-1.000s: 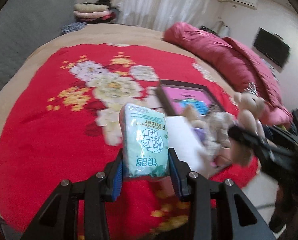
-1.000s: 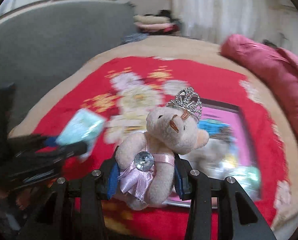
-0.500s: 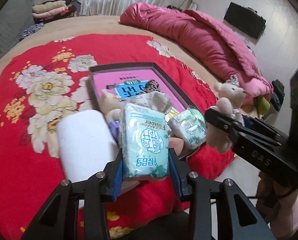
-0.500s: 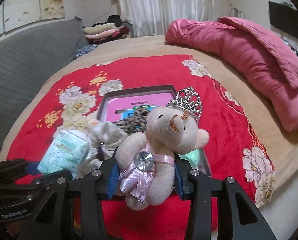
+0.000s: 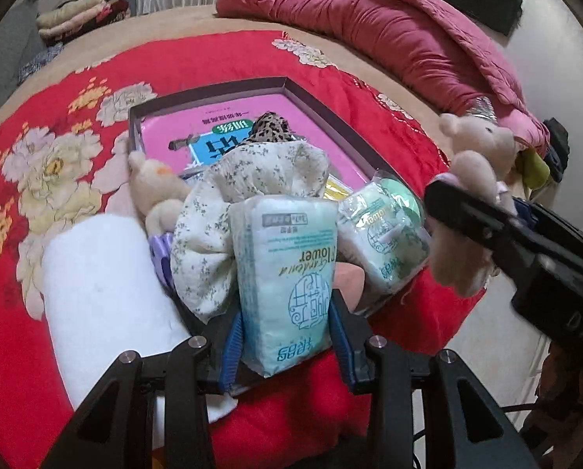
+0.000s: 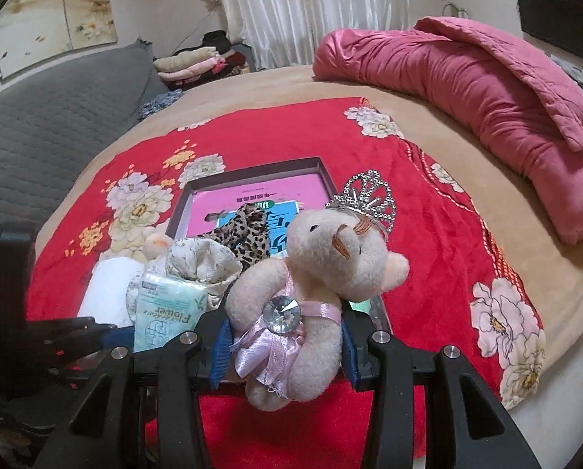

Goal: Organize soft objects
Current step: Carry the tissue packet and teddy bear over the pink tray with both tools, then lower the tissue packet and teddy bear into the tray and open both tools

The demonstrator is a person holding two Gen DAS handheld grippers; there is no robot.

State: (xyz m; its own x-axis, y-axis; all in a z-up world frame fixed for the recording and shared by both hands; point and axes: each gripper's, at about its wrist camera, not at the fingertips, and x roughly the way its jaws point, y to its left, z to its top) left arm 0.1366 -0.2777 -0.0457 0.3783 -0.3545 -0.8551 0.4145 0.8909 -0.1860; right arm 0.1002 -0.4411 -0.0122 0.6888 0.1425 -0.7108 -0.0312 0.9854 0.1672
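Red floral blanket (image 6: 428,211) covers the tan bed, with a rumpled pink quilt (image 6: 487,90) along the upper right and folded clothes (image 6: 189,64) stacked at the upper left near the curtains. At mid-frame lies a dark-rimmed tray (image 5: 326,107) with a pink liner, crowded at its near end with a floral cloth bundle (image 5: 252,195), a leopard-print piece (image 5: 271,131), a second tissue pack (image 5: 381,230) and a small plush (image 5: 154,183). A white roll (image 5: 99,281) lies just left of the tray.

Low in the left wrist view, the left gripper (image 5: 287,336) is clamped on a pale green tissue pack (image 5: 287,273), held upright over the tray's near edge. Low in the right wrist view, the right gripper (image 6: 283,336) squeezes a cream teddy bear (image 6: 314,285) wearing a tiara (image 6: 365,199).
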